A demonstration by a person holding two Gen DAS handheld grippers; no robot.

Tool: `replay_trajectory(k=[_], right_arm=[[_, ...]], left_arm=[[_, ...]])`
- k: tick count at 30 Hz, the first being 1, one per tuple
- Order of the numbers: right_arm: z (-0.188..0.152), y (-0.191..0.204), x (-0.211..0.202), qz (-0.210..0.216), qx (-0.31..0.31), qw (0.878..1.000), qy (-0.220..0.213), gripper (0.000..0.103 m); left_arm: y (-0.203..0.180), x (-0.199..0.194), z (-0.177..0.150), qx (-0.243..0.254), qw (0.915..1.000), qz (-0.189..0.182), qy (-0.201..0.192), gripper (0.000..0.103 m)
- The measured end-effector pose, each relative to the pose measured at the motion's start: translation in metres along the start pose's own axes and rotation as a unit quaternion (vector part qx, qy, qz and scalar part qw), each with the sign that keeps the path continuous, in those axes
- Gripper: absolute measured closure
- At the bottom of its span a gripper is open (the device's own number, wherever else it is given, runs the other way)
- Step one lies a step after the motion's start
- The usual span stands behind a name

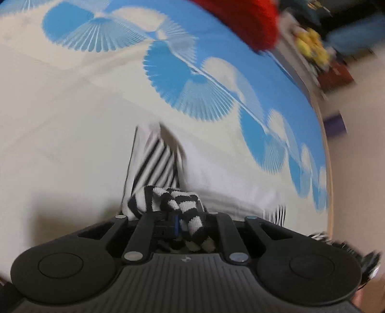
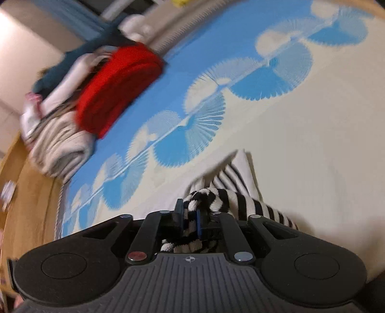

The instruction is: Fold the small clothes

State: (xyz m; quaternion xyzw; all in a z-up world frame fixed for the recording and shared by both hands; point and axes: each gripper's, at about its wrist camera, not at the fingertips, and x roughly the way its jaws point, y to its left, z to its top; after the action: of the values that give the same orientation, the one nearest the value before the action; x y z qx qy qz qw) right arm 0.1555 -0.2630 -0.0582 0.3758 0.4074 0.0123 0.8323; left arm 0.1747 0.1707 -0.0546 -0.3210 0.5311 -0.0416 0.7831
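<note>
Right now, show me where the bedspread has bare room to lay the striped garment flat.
Free: the cream stretch of the bedspread, bordered by the blue fan pattern above and the striped garment below. The left view shows more cream beside the garment. Crowded: the corner by the wooden edge, where the red folded cloth sits on a pile of clothes.

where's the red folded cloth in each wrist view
Left wrist view: the red folded cloth is at the top edge, right of centre, cut off by the frame.
Right wrist view: it sits upper left, on a pile of pale laundry.
Shared landmark: the blue-and-cream fan-patterned sheet, with the striped garment low in the middle.
</note>
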Motion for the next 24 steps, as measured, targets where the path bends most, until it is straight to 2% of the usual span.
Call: replay_trajectory(k=[1,3,5,6,7,8,9,12,14,17,19,20,21,24], right_arm=[[0.014,0.001,0.02,-0.012,0.009,1.0,0.005,0.076],[0.038,0.002,0.046,-0.041,0.004,0.999,0.003,0.075],[0.045,0.004,0.047,-0.034,-0.03,0.999,-0.027,0.072],[0.044,0.002,0.047,-0.027,-0.049,0.998,-0.04,0.064],[0.039,-0.002,0.045,-0.026,-0.069,0.996,-0.052,0.056],[0.033,-0.008,0.048,-0.034,-0.079,0.995,-0.047,0.055],[0.03,-0.012,0.056,-0.049,-0.082,0.995,-0.027,0.055],[0.02,-0.008,0.072,-0.041,-0.13,0.991,-0.014,0.055],[0.012,0.002,0.082,-0.046,-0.174,0.984,0.003,0.055],[0.004,0.013,0.09,-0.01,-0.203,0.978,0.038,0.056],[-0.004,0.019,0.1,-0.013,-0.227,0.972,0.066,0.055],[-0.008,0.022,0.106,-0.022,-0.237,0.968,0.077,0.055],[-0.01,0.024,0.112,-0.027,-0.243,0.966,0.086,0.055],[-0.017,0.028,0.128,-0.06,-0.258,0.958,0.11,0.055]], left_arm=[[0.005,0.009,0.014,-0.021,0.9998,0.001,0.005,0.083],[0.013,0.017,0.03,-0.048,0.9988,-0.012,0.004,0.076],[0.018,0.018,0.027,-0.027,0.9985,-0.047,-0.012,0.062],[0.024,0.018,0.022,-0.02,0.9983,-0.053,-0.016,0.055],[0.026,0.017,0.021,-0.023,0.999,-0.037,-0.013,0.054],[0.027,0.012,0.02,-0.015,0.9989,-0.034,-0.027,0.052],[0.024,0.008,0.017,-0.008,0.9985,-0.04,-0.035,0.047],[0.032,0.0,0.025,-0.016,0.9944,-0.089,-0.054,0.046],[0.03,-0.007,0.025,0.0,0.9931,-0.092,-0.073,0.046],[0.015,-0.014,0.015,0.075,0.9917,-0.076,-0.07,0.045],[0.001,-0.012,0.004,0.145,0.9863,-0.049,-0.062,0.032],[-0.005,-0.01,-0.003,0.185,0.9804,-0.032,-0.061,0.028],[-0.012,-0.006,-0.014,0.232,0.9709,-0.011,-0.06,0.021],[-0.024,0.017,-0.038,0.318,0.9448,0.059,-0.05,0.02]])
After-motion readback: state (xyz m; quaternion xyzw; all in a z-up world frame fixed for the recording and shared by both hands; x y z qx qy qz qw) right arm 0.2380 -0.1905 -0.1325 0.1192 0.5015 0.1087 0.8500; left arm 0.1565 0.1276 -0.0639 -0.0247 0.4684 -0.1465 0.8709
